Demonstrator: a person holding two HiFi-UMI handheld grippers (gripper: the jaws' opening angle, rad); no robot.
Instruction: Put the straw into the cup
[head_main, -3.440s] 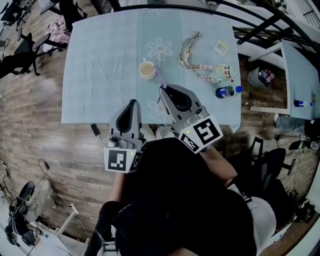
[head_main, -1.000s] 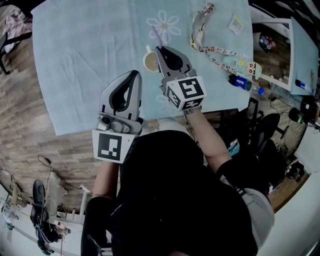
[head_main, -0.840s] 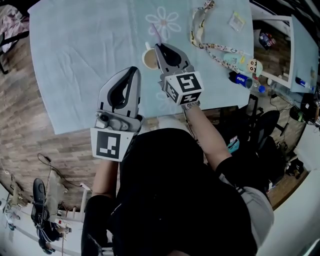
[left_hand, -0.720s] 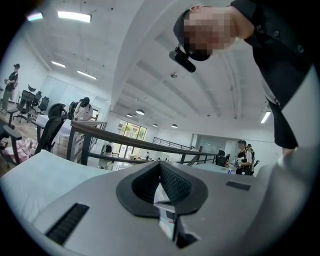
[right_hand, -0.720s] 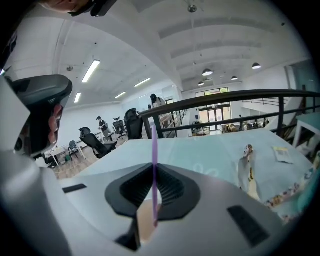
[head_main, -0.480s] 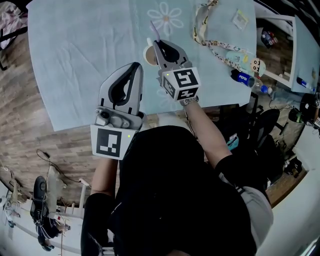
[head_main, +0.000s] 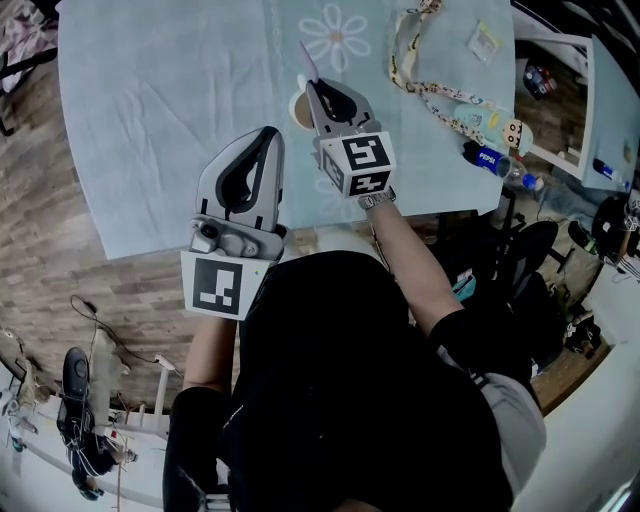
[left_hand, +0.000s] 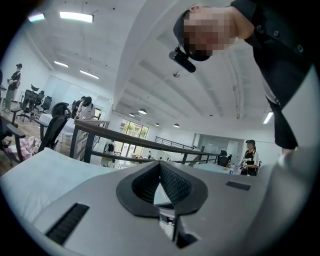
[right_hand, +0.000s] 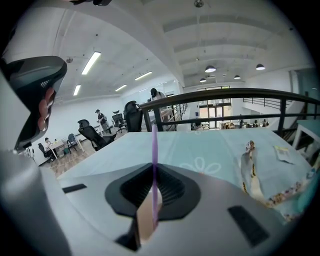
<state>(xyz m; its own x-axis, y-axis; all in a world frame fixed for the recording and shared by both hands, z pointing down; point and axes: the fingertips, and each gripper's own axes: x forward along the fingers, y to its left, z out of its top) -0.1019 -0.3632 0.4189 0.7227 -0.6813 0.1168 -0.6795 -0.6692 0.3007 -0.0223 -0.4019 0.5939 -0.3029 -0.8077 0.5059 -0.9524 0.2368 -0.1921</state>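
Right gripper view, straw upright, clamped

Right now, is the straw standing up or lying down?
Upright: the purple straw stands straight up, pinched in the right gripper.

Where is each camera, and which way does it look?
Head view: on the person's head, looking down at table, left hand-held gripper, right hand-held gripper, dark top.
Left gripper view: rides that gripper, faces across the room; shut jaws, dark top.
Right gripper view: rides that gripper, faces over the table; jaws clamp the straw.
Shared: straw and lanyard, in head and right gripper views.
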